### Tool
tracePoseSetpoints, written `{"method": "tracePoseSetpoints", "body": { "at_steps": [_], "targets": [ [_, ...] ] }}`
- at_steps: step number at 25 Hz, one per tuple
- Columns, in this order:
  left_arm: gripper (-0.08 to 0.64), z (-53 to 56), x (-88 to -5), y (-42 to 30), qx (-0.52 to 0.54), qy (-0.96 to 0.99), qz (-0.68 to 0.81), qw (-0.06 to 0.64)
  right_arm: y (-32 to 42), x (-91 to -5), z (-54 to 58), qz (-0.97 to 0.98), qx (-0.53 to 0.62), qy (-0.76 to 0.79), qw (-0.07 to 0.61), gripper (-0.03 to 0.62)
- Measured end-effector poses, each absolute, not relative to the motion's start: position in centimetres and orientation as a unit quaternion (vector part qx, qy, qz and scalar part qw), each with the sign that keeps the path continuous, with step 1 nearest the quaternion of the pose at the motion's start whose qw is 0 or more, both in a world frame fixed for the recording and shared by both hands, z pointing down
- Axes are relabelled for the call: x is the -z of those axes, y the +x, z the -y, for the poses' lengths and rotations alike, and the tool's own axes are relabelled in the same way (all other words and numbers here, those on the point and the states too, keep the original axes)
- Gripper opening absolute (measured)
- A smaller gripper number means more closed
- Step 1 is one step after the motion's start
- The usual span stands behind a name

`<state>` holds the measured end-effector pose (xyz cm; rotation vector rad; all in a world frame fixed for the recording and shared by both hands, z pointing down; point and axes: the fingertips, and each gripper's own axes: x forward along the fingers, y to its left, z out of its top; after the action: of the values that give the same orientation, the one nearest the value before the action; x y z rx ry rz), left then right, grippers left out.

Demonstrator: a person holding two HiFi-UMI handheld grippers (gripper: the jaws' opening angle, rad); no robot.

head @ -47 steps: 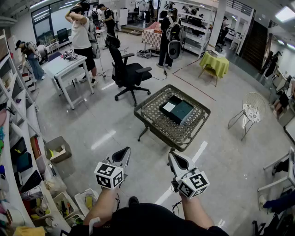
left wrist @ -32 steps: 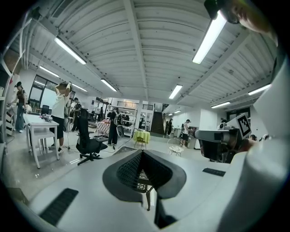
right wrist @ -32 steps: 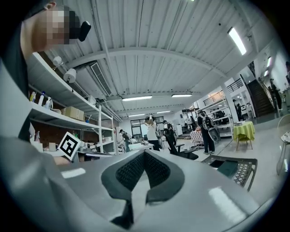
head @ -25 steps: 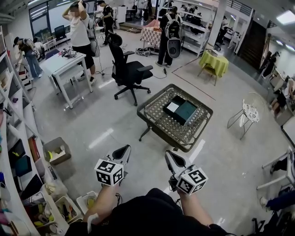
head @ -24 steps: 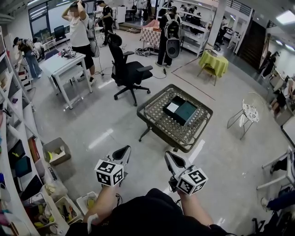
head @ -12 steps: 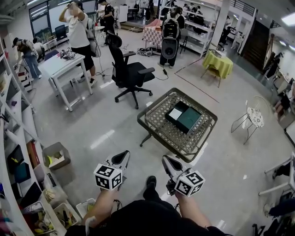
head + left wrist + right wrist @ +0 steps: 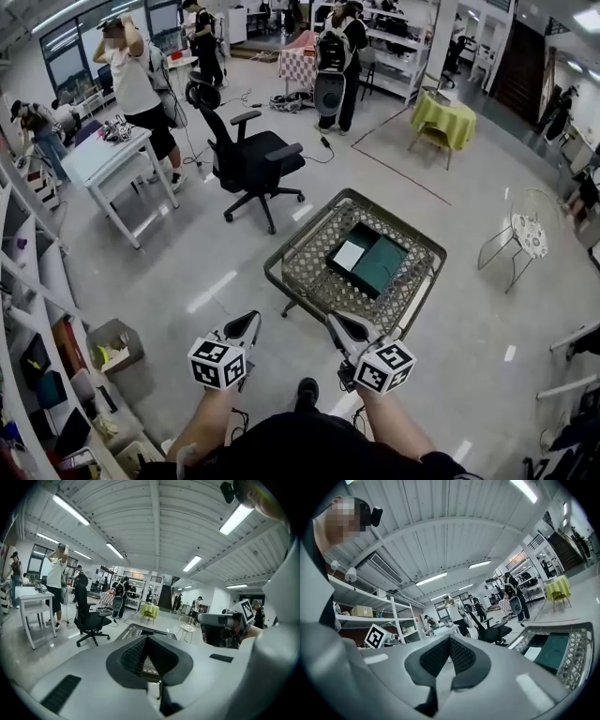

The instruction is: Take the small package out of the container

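Looking for the pack; where is it? (One)

It is the flat white thing near the middle of the head view; it lies in the dark box, in the box's left part; a flat green thing lies just beside it on the right. (Two)

What does the box sit on? (One)

On a low table with a woven mesh top, just right of the middle of the frame; in the right gripper view the table, box and pack show at the right edge. (Two)

And the claws? (One)

Both are low in the head view, well apart from the table; the left gripper is below and left of the middle; the right gripper is to its right; both point toward the table. The left claw is pressed together with nothing in it; the right claw is pressed together too, with nothing in it. (Two)

What else is around? (One)

A black chair up and left of the table; a white desk at the upper left, with a person beside it; a yellow table at the upper right; shelves down the left edge; a round white chair at the right. (Two)
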<state>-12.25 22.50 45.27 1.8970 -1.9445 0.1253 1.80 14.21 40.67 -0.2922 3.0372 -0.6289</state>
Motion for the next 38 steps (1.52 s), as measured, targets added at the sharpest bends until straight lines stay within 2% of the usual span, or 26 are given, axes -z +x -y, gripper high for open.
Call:
{"method": "tracePoseSetpoints", "body": {
  "at_steps": [8, 19, 38],
  "targets": [
    [0.004, -14.2, -42.8, -10.8, -0.047, 0.709, 0.681, 0.177, 3.2, -40.5, -7.4, -0.972, 0.203, -0.117, 0.017, 0.009],
    [0.005, -7.3, -43.9, -12.4, -0.037, 0.730, 0.656, 0.187, 3.6, -43.2, -2.4, -0.960, 0.226, -0.165, -0.007, 0.009],
    [0.005, 11.5, -44.5, -25.5, -0.048, 0.788, 0.577, 0.208, -9.7, -43.8, 13.0, -0.936, 0.248, -0.244, -0.061, 0.009]
  ]
}}
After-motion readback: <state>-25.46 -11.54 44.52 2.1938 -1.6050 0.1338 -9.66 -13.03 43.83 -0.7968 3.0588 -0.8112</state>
